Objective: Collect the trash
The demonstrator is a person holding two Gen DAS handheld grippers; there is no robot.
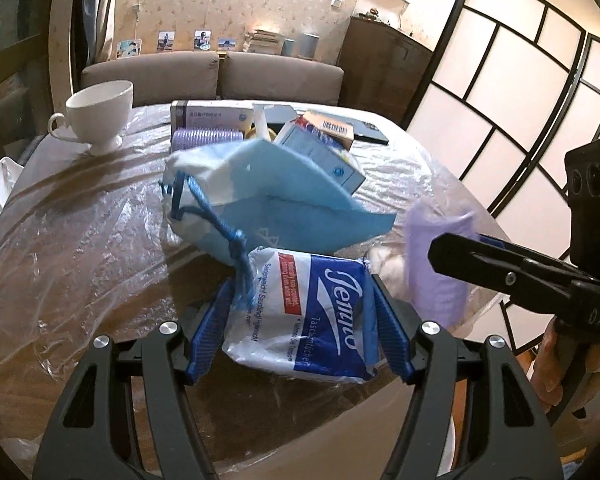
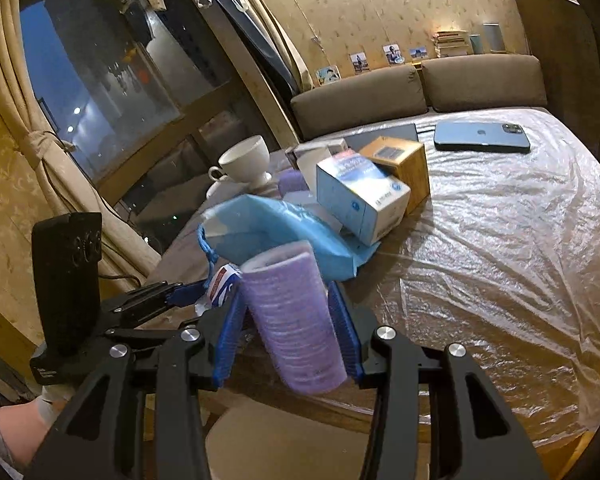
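Note:
A white and blue Tempo tissue pack (image 1: 300,320) sits between the blue pads of my left gripper (image 1: 300,292), which is shut on it just above the table. Right ahead lies a light blue drawstring bag (image 1: 300,208) with its mouth gaping toward me. To the right, my right gripper (image 1: 452,248) holds a purple hair roller (image 1: 436,264). In the right wrist view the roller (image 2: 292,320) stands upright, squeezed between the pads of the right gripper (image 2: 287,292), close to the bag (image 2: 268,224). The left gripper (image 2: 196,292) and tissue pack (image 2: 224,280) show at its left.
Clear plastic sheeting covers the wooden table (image 2: 500,240). Behind the bag are a white and blue carton (image 2: 360,200), a brown box (image 2: 400,164), another purple roller (image 1: 206,138) and a white cup (image 1: 100,112). A phone (image 2: 482,136) lies far right. Crumpled white tissue (image 1: 384,264) lies beside the held roller.

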